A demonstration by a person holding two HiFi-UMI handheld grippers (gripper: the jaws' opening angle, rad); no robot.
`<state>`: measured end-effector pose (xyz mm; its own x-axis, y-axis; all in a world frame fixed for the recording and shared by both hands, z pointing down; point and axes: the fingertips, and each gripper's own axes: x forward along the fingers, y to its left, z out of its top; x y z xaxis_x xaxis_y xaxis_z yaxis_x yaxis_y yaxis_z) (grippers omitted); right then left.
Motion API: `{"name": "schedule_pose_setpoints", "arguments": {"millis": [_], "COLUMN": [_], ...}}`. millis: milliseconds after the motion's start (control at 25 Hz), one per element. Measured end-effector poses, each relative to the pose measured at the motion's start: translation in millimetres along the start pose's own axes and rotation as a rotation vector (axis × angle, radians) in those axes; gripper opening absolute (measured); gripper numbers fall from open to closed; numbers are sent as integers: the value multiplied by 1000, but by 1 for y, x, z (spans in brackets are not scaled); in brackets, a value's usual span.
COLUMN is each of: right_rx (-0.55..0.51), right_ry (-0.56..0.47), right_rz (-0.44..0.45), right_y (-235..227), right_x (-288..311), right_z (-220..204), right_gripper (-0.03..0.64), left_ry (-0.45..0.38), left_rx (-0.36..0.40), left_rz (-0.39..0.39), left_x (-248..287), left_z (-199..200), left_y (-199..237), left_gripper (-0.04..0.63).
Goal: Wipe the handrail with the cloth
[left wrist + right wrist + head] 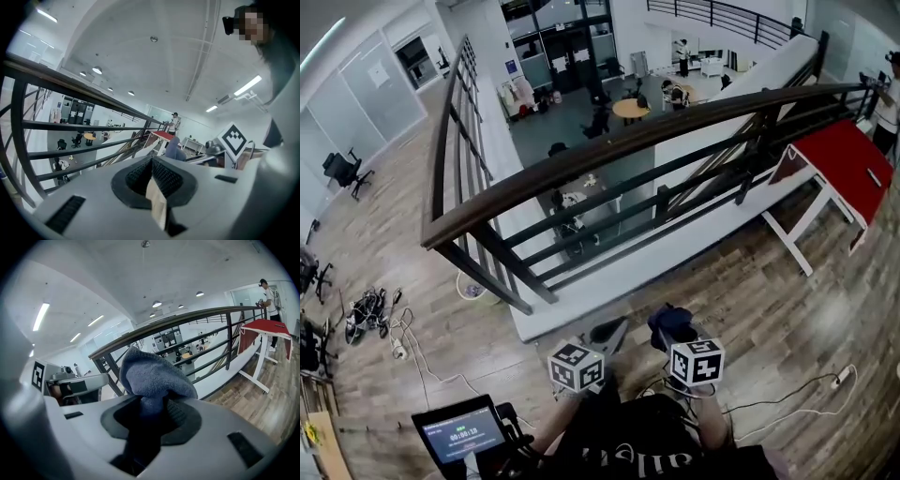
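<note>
Short of the handrail (609, 150), running crosswise ahead: grips the cloth (154, 373) in the right hand-held gripper (152, 406); left hand-held gripper (151, 176) closed, empty.

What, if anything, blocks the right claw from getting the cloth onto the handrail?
Probably nothing, so likely yes. The right claw, shut on the cloth, is short of the handrail, with only open air between them.
</note>
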<state>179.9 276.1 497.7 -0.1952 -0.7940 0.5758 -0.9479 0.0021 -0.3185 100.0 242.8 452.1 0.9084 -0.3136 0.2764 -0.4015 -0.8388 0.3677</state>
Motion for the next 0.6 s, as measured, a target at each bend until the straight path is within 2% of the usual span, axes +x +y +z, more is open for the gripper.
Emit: {"name": "schedule_pose_setpoints", "arguments": {"millis": [600], "right_rx": [-10], "right_ry": [-5], "right_rz": [3], "right_y": [-7], "right_x": [-30], "right_z": [-18], "right_gripper": [109], "left_ry": [0], "left_rx": [15], "left_rz": [-12], "left_x": [1], "left_z": [-16], "left_y": [-34], "left_gripper": [0]}}
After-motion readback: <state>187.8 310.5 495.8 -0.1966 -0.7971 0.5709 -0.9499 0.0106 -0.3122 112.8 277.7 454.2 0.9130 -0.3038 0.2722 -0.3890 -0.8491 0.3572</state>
